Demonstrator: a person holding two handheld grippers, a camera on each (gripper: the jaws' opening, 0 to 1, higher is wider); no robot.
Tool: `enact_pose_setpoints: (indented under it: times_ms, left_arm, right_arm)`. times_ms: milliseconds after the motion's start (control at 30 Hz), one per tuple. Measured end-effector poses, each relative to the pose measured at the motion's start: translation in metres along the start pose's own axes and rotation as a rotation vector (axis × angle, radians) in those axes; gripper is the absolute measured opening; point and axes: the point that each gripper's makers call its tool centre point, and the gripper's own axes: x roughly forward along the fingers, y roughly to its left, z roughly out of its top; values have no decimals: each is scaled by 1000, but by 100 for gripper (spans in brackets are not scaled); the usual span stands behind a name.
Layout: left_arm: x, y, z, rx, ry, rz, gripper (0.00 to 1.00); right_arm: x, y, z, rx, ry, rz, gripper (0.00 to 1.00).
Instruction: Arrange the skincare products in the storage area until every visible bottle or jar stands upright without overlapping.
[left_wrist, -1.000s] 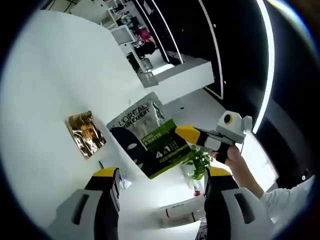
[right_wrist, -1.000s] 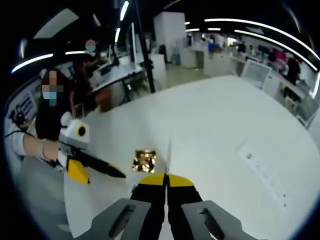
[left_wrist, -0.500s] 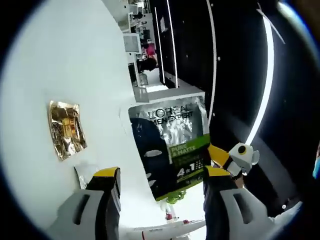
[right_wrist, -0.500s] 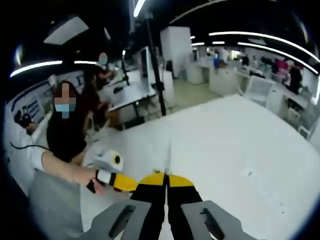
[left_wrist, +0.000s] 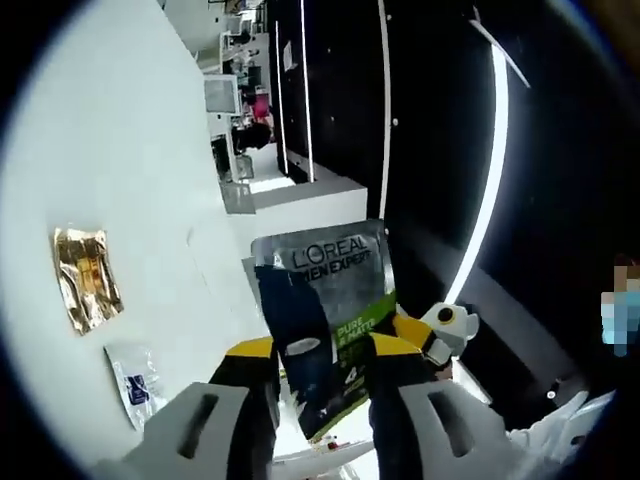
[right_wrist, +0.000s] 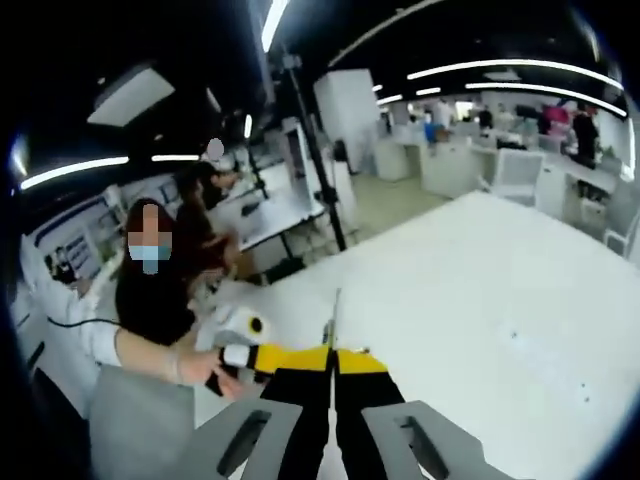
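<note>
You have three flat packets before your left claw (left_wrist: 320, 362): one grey-and-green face-mask sachet (left_wrist: 325, 310) between its jaws, one gold foil sachet (left_wrist: 86, 277) far off to its left on the white tabletop (left_wrist: 110, 150), one small clear packet (left_wrist: 135, 371) just left of it.

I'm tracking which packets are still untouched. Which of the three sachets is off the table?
The grey-and-green L'Oreal sachet, held up between both hand-held grippers. The gold sachet and the small clear sachet lie flat on the white table.
</note>
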Motion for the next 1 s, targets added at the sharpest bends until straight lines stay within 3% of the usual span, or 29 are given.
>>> enact_pose_setpoints:
  times_ms: [133,267,500,667,900,1000]
  left_arm:
    - [-9,0,7,39,-11,18,1]
    - [-10,-7,14,118,-40,31,0]
    - [-18,-12,19,107,-30,66,0]
    - [-20,-9,20,125,31,123,0]
    - [-14,-32,20,96,37,75,0]
    - [-11,-42,16,134,58,80,0]
  right_arm:
    - [-7,-12,-8,-2,12,-45,0]
    - [-9,-12,-21,20,16,-50,0]
    - [-4,-10,-44,21,66,-53,0]
    - [-2,-4,-61,-43,125,-65,0]
    - [6,-4,-73,-69,163,-75,0]
    - [6,-4,-74,-61,162,-72,0]
